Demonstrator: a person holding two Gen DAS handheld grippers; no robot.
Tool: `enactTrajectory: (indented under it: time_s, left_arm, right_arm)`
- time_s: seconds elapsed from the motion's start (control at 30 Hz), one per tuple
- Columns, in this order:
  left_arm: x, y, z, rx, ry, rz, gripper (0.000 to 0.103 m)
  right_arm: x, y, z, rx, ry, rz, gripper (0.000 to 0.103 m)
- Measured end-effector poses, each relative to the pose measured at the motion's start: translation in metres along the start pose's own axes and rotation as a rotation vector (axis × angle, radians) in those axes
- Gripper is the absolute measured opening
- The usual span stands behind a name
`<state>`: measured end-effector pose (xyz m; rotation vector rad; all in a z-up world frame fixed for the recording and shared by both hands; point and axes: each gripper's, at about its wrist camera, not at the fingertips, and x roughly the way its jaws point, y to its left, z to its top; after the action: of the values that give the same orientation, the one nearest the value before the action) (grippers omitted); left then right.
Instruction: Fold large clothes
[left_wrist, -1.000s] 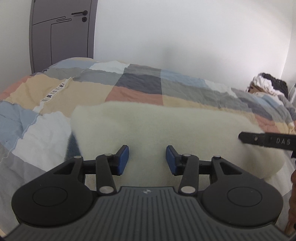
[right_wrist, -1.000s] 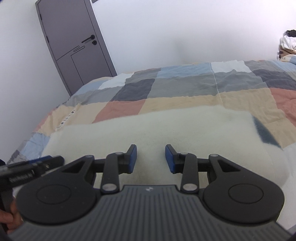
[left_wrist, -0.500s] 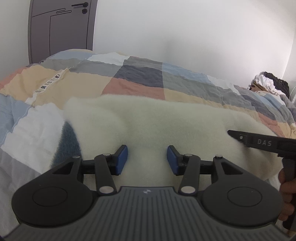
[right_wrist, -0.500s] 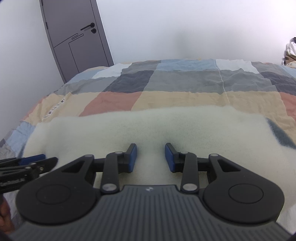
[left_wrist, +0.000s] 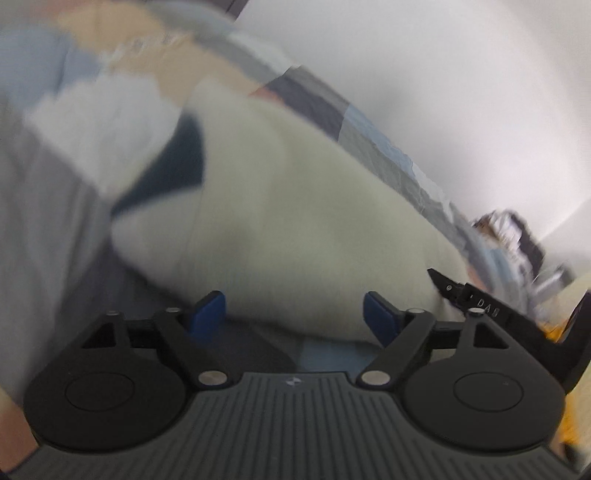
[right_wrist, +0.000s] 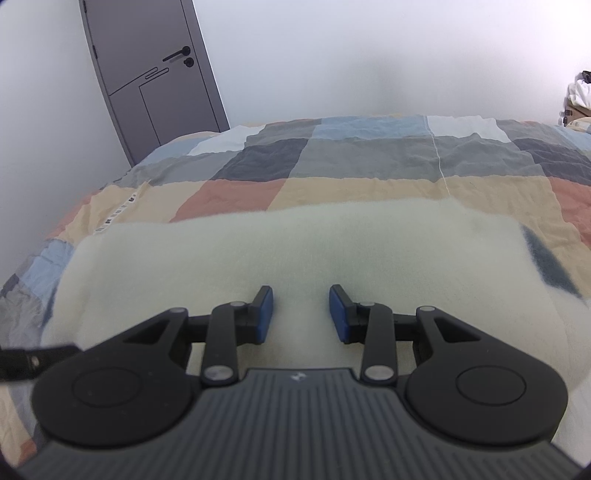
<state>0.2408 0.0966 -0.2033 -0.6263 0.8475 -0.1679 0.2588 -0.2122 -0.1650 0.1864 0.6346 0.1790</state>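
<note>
Garment (right_wrist: 295, 254), seemingly one, cream; two grippers: left gripper (left_wrist: 295, 314), right gripper (right_wrist: 301, 312).

In the left wrist view, the black finger of the right gripper (left_wrist: 476, 301) bears pale raised letters, blurred, reading roughly "DA" and a third unclear character. Nothing else is legible.

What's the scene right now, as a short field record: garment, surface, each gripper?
garment: cream fleece garment with a dark patch at its right end, lying flat
surface: patchwork bedspread
left gripper: jaws opening, nothing between the pads, near edge of the garment just ahead; view blurred
right gripper: partly open above the garment, nothing gripped
background: grey door, closed
</note>
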Motion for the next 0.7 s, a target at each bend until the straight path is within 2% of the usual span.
enactTrajectory:
  time_s: [0.13, 0.2, 0.3, 0.37, 0.47, 0.57, 0.63, 0.7]
  left_arm:
    - [0.018, 0.04, -0.004, -0.316, 0.061, -0.142, 0.09]
    - [0.025, 0.055, -0.004, -0.418, 0.044, -0.162, 0.09]
    - [0.033, 0.069, -0.005, -0.52, -0.028, -0.197, 0.09]
    - [0.038, 0.072, -0.004, -0.552, -0.059, -0.208, 0.09]
    - [0.041, 0.073, -0.002, -0.613, -0.127, -0.187, 0.089]
    - [0.047, 0.072, 0.008, -0.608, -0.148, -0.152, 0.088]
    - [0.05, 0.07, 0.012, -0.584, -0.147, -0.127, 0.083]
    - [0.05, 0.066, 0.014, -0.549, -0.151, -0.096, 0.073]
  right_arm:
    - [-0.004, -0.003, -0.002, 0.024, 0.005, 0.012, 0.037]
    - [-0.005, -0.005, -0.002, 0.034, 0.006, 0.019, 0.037]
    - [-0.005, -0.005, -0.003, 0.04, 0.006, 0.022, 0.037]
    - [-0.005, -0.004, -0.003, 0.041, 0.005, 0.021, 0.037]
    - [-0.005, -0.003, -0.003, 0.037, 0.003, 0.019, 0.037]
    - [-0.006, -0.004, -0.004, 0.038, 0.002, 0.02, 0.037]
    - [-0.006, -0.004, -0.004, 0.038, 0.001, 0.021, 0.037]
    - [-0.005, -0.004, -0.004, 0.036, 0.002, 0.019, 0.037]
